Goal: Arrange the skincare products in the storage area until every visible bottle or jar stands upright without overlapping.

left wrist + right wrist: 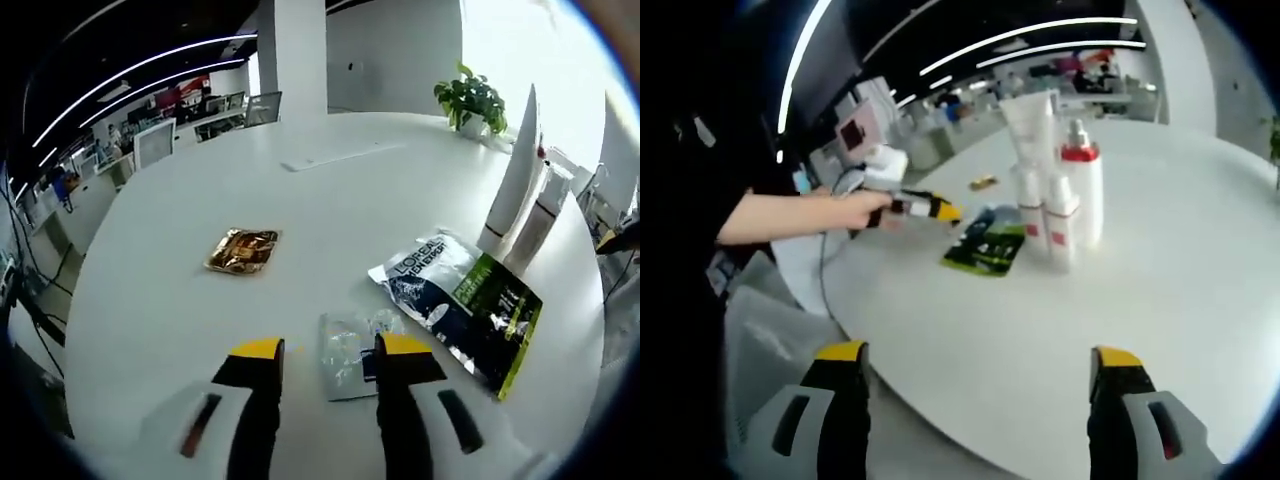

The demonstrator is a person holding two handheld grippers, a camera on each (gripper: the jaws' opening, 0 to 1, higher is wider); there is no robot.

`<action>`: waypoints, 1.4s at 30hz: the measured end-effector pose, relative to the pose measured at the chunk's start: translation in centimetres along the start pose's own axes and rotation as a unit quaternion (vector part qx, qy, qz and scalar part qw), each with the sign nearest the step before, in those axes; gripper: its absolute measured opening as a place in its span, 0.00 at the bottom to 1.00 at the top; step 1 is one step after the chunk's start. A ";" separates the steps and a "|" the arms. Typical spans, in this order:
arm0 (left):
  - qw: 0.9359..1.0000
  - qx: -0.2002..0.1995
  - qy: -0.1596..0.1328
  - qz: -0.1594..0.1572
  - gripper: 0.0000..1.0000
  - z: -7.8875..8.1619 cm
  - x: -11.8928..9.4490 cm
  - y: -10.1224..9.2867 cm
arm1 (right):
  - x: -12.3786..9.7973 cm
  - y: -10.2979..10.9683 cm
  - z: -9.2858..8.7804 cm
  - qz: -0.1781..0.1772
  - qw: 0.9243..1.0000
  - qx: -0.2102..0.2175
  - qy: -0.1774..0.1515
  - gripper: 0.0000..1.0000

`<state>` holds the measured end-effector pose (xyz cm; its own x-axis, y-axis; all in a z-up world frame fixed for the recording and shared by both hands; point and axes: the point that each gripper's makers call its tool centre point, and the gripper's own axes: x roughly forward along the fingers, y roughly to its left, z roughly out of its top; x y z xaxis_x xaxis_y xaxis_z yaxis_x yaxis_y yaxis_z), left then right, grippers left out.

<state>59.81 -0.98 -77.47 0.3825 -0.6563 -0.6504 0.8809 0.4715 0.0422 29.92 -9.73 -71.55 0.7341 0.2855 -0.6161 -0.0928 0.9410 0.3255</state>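
Observation:
My left gripper (328,352) is open and hovers low over the white table (170,300); a small silvery sachet (348,352) lies between its jaws and partly under the right one. To the right lies a green, black and silver pouch (465,305), flat on the table. A gold sachet (242,250) lies further out on the left. A tall white tube (515,170) and a white bottle (540,215) stand upright at the right. My right gripper (980,362) is open wide near the table edge, well short of the upright tube (1030,125), the red-capped bottle (1081,190) and two small bottles (1060,222).
A potted plant (470,98) stands at the far side of the table. In the right gripper view a person's hand (855,212) holds the left gripper (928,208) beside the green pouch (985,245). Office desks and chairs stand beyond the table.

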 end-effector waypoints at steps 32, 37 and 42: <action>0.989 0.120 0.055 -0.067 0.64 -1.1 -0.6 -2.1 | 0.1 0.2 -0.3 0.004 1.000 0.000 0.008 0.94; 0.985 0.109 0.071 -0.114 0.62 -0.7 -0.4 -2.0 | 0.1 0.2 -0.3 0.003 1.000 0.000 0.008 0.94; 0.977 0.134 0.094 -0.135 0.64 -1.1 0.8 -1.8 | 0.1 0.1 -0.3 0.002 1.000 0.001 0.007 0.94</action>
<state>58.28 -1.72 -78.87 0.0908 -0.6035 -0.7922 0.9936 0.1082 0.0314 29.80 -9.58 -71.74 0.7245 0.2924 -0.6242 -0.0943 0.9391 0.3304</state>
